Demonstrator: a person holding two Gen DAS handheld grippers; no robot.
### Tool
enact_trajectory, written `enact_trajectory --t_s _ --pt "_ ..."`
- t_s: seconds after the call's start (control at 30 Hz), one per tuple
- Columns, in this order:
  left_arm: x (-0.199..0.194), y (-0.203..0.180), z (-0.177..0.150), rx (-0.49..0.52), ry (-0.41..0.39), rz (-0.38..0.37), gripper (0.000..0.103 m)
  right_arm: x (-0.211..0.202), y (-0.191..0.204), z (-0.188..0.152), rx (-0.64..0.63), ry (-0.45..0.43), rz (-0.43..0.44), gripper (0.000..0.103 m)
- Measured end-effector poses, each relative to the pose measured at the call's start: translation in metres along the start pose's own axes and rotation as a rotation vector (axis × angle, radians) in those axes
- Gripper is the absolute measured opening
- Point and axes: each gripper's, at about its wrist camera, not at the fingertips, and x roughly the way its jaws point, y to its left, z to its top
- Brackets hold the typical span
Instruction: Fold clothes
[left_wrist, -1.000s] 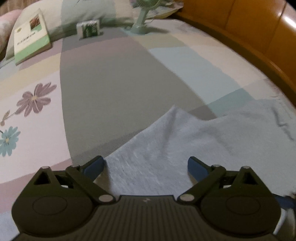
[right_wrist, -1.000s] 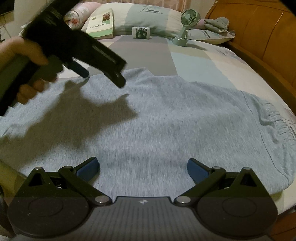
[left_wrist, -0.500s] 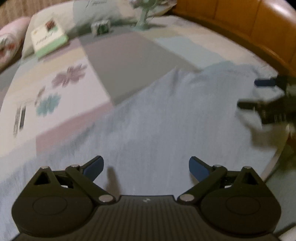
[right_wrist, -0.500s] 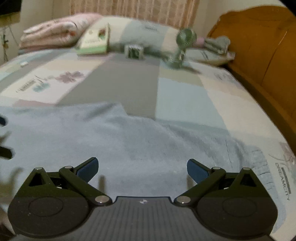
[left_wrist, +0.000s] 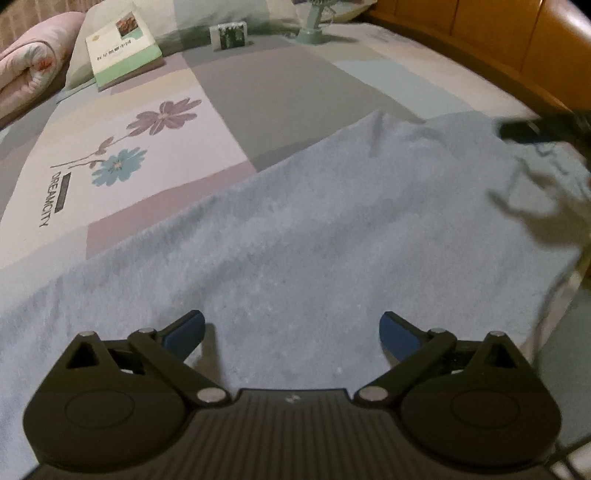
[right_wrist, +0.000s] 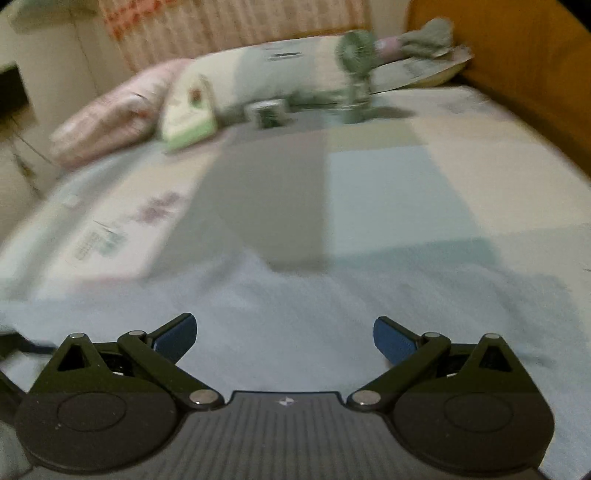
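While both grippers hang over it with nothing gripped, the light blue garment (left_wrist: 332, 229) lies spread flat across the near part of the bed (left_wrist: 288, 85), on the patchwork bedsheet. No fold line visible anywhere on it; one layer as far as can be told, with a small raised ridge at its far edge and a gathered, wrinkled band toward the right end.

Left gripper (left_wrist: 291, 332): jaws wide apart, blue pads clear of the cloth, hovering above the middle of the garment. Right gripper (right_wrist: 284, 336): jaws likewise spread, empty, low over the cloth; this view is motion-blurred. A dark tool tip at the right edge of the left view is probably the right gripper, though too blurred to be sure.

Judgement: task at its start. Garment laid out, nothing folded. All folds remain, beginning with a grasp on an edge or corner.

Background: book (left_wrist: 123, 48), small box (left_wrist: 229, 34), green desk fan (right_wrist: 356, 62), pillows at the head, wooden bed frame (left_wrist: 480, 33) on the right.
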Motion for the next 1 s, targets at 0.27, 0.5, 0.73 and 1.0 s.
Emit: enact_trajectory --t_s 0.27,0.5,0.73,1.0 --pt "0.003 0.02 -0.006 -0.046 0.021 0.035 0.1 0.071 -0.018 0.009 0.041 0.09 0.088 0.103" --pt "-0.003 0.023 0.015 -0.036 -0.011 -0.042 0.1 0.013 -0.022 0.013 -0.042 0.038 -0.04 0.103" --pt "0.012 -0.016 0.085 0.057 -0.103 -0.314 0.1 0.004 -0.106 0.015 0.132 0.05 -0.099 0.102" --pt "0.084 -0.051 0.1 0.121 -0.017 -0.277 0.099 0.001 -0.124 0.001 0.145 0.036 -0.155 0.087"
